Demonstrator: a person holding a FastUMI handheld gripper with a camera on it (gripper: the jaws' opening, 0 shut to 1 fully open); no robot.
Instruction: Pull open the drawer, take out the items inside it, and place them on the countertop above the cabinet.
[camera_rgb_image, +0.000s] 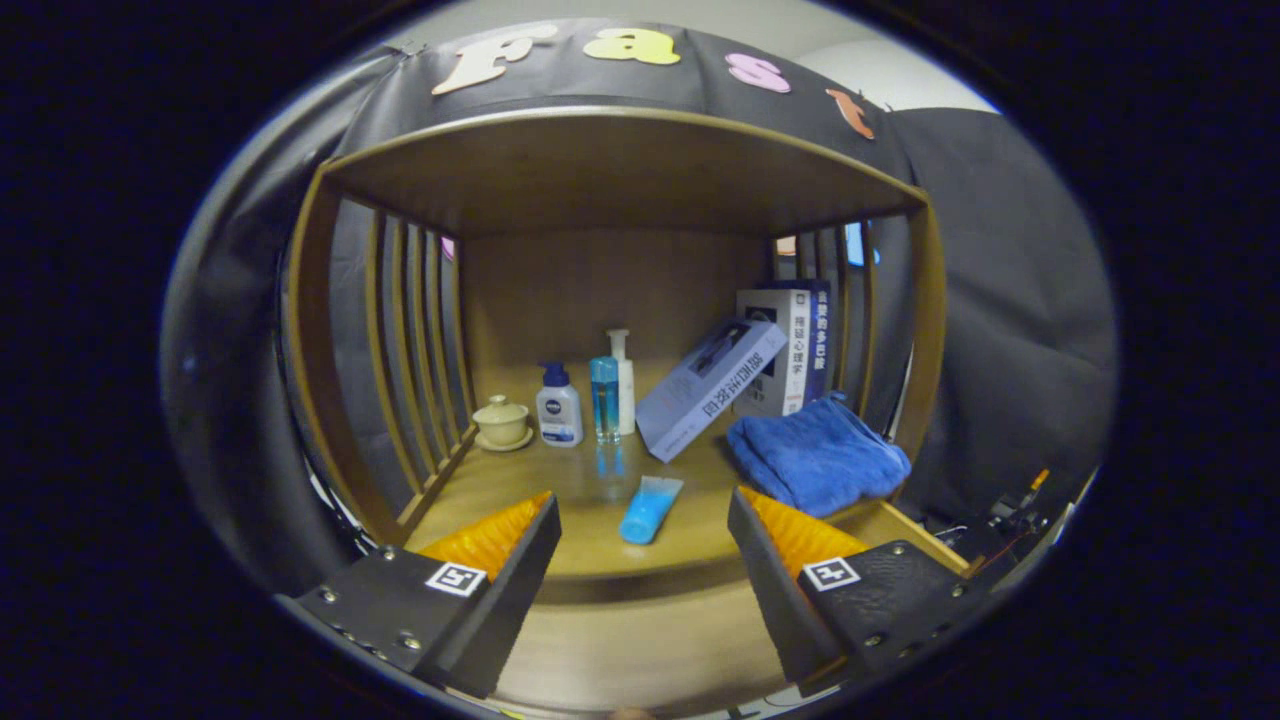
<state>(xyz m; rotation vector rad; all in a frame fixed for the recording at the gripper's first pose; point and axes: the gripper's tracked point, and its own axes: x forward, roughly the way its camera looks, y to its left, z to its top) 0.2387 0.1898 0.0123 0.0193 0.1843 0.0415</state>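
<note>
A: Gripper (643, 535) state?
B: Fingers spread wide, nothing btwn the pads, holding nothing. Hovering at near edge of the bench (560, 490).
A: Task item?
B: Blue tube (649, 508) lying flat on bench, just ahead of the fingers, roughly centred in the gap, slightly twd the right finger. Not touching either. Cap end nearer, tail pointing far.
A: Rest of bench?
B: Far left: cream lidded cup (501, 421) on a saucer. Right of it, white pump bottle w/ dark top (558, 405), then clear blue bottle (604, 398), w/ a tall white pump bottle (623, 378) just behind. Centre-right: grey-blue box (708, 386) tilted, leaning on upright books (792, 350) at far right. Blue towel (815, 455) bunched at right, beyond the right finger.
A: Surrounds?
B: Wooden slatted sides (405, 340), wood top panel over it. Drawer: can't tell from here.
</note>
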